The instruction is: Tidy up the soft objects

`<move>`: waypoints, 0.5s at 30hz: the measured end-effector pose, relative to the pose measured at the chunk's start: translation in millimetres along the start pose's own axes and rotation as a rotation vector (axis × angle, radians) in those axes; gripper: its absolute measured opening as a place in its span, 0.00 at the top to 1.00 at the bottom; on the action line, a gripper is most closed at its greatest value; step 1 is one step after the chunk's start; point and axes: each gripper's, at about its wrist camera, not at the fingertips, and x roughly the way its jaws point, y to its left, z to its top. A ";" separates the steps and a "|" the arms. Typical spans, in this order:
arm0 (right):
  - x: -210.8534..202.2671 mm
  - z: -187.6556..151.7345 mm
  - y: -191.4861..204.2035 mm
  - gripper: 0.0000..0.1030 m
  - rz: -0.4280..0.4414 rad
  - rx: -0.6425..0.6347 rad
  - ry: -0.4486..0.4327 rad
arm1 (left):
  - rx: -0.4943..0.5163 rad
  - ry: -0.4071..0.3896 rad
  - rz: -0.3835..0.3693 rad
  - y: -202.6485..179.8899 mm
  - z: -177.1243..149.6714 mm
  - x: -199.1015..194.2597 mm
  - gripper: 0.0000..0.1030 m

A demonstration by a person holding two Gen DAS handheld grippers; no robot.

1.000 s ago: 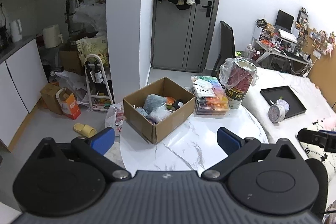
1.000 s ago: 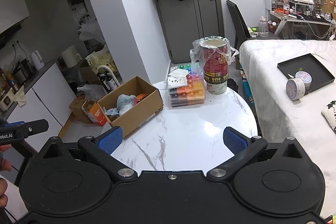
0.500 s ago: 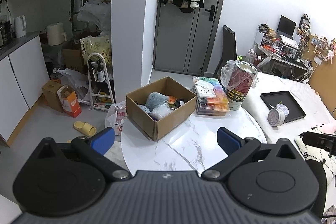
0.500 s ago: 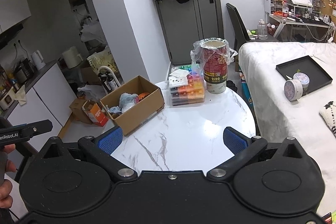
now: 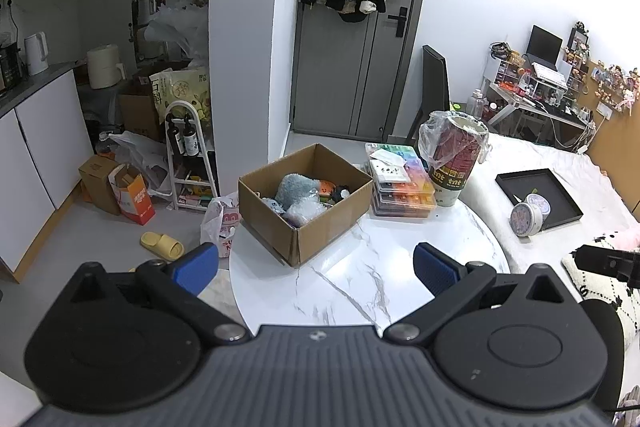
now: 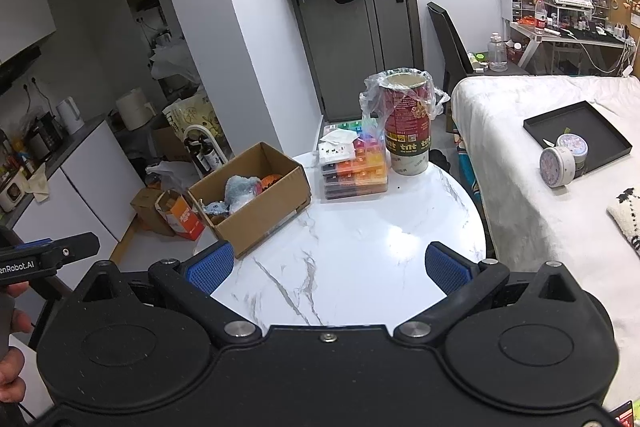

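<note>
- Left wrist view: the left tool (image 5: 316, 263) is held spread and empty above the desk (image 5: 360, 283); a grey plush toy (image 5: 296, 187) lies in the cardboard box (image 5: 304, 227)
- Right wrist view: the right tool (image 6: 326, 265) is likewise spread, empty; the plush toy (image 6: 240, 189) is judged light and squashy, best pinched at its bulk

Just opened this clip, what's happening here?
A person holds a gripper in each hand, both raised over a round marble table and holding nothing. The left gripper and right gripper both have their jaws wide apart. On the table sits an open cardboard box with soft toys inside, including a grey-blue plush, next to a stack of colourful plastic organisers and a bag-lined paper tub. Nothing is being touched yet.
</note>
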 end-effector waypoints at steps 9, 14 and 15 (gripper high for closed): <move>0.6 0.0 1.5 0.00 -0.002 -0.003 0.006 | 0.000 0.002 -0.004 -0.9 -2.6 1.8 0.00; 0.0 0.2 2.5 0.00 -0.008 -0.012 0.002 | 0.001 0.002 -0.004 -0.9 -3.4 2.0 0.00; -0.2 0.3 2.8 0.00 -0.011 -0.015 0.001 | 0.001 0.002 -0.004 -1.0 -3.4 2.0 0.00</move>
